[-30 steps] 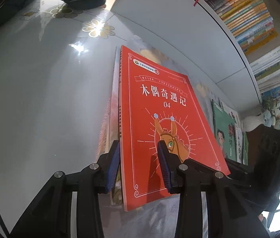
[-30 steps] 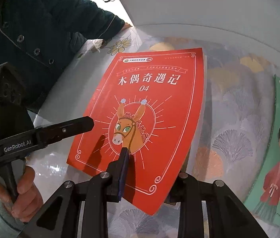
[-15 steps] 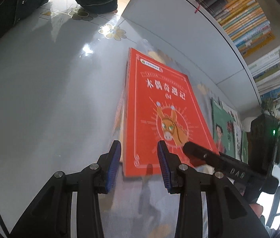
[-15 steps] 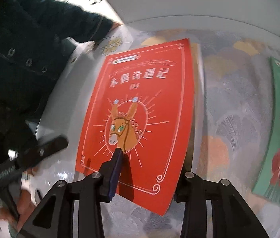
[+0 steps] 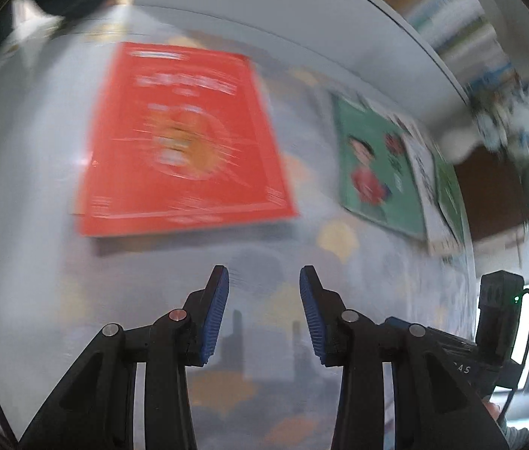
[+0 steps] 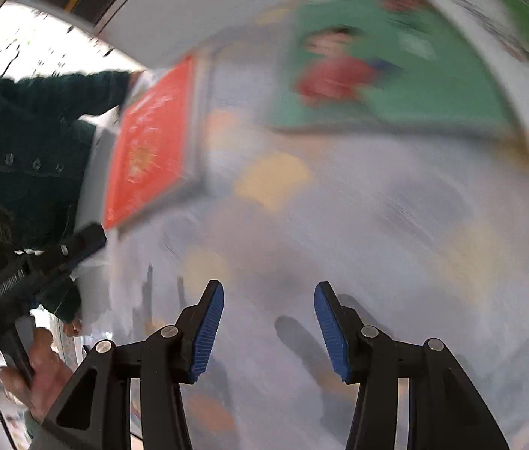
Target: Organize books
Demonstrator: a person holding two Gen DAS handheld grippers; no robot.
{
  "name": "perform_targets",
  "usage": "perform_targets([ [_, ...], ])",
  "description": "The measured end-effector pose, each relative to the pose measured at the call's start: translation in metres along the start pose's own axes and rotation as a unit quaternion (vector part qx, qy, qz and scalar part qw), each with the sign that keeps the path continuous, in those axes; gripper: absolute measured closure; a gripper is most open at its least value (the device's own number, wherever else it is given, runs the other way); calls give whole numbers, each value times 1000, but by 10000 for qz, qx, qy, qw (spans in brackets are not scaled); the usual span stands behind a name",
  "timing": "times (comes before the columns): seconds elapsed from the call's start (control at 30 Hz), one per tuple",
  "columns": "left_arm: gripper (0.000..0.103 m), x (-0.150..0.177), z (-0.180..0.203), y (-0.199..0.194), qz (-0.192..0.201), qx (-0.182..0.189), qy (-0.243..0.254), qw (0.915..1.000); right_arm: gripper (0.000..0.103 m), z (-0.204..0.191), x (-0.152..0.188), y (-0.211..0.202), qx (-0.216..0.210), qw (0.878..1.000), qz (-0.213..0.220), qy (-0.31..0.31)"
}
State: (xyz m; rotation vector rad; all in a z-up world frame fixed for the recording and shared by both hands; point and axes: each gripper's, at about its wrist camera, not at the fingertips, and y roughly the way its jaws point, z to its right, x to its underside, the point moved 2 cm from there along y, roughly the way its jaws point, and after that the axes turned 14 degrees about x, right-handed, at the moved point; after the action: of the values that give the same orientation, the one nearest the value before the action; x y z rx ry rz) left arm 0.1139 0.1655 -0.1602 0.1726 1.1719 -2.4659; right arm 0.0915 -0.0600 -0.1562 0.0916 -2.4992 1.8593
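Observation:
A red book (image 5: pixel 182 138) lies flat on the patterned table, on top of other books, and shows blurred at the left of the right wrist view (image 6: pixel 152 146). A green book with a child in red (image 5: pixel 377 165) lies to its right, on other books; it fills the top of the right wrist view (image 6: pixel 384 63). My left gripper (image 5: pixel 263 281) is open and empty, a little short of the red book. My right gripper (image 6: pixel 269 292) is open and empty over bare table, short of the green book. Both views are motion blurred.
A white shelf unit (image 5: pixel 283 11) runs along the table's far edge, with rows of books (image 5: pixel 452 11) above. The other gripper's body shows at the right edge of the left view (image 5: pixel 497 322) and at the left of the right view (image 6: pixel 20 273).
My right gripper has let go of the red book, which now lies flat. Both grippers have drawn back and swung right, toward the green book.

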Motion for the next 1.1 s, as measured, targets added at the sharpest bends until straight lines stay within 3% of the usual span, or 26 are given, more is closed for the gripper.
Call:
perform_targets([
  [0.13, 66, 6, 48, 35, -423, 33, 323, 9986, 55, 57, 21, -11, -124, 9985, -117, 525],
  [0.27, 64, 12, 99, 64, -694, 118, 675, 9952, 55, 91, 19, -33, -28, 9978, 136, 654],
  [0.4, 29, 10, 150, 90, -913, 328, 853, 9916, 55, 124, 16, -64, 104, 9969, 472, 627],
  [0.53, 29, 4, 189, 105, -905, 559, 867, 9905, 54, 153, 9, -89, 329, 9945, 723, 682],
  [0.7, 29, 3, 230, 125, -964, 483, 1010, 9890, 52, 202, 1, -114, 391, 9899, 917, 1010],
  [0.93, 29, 8, 260, 151, -1057, 434, 1000, 9884, 52, 262, -6, -127, 300, 9859, 879, 1389],
  [1.1, 29, 17, 272, 165, -1129, 419, 1007, 9876, 52, 273, -7, -132, 309, 9872, 895, 1287],
])
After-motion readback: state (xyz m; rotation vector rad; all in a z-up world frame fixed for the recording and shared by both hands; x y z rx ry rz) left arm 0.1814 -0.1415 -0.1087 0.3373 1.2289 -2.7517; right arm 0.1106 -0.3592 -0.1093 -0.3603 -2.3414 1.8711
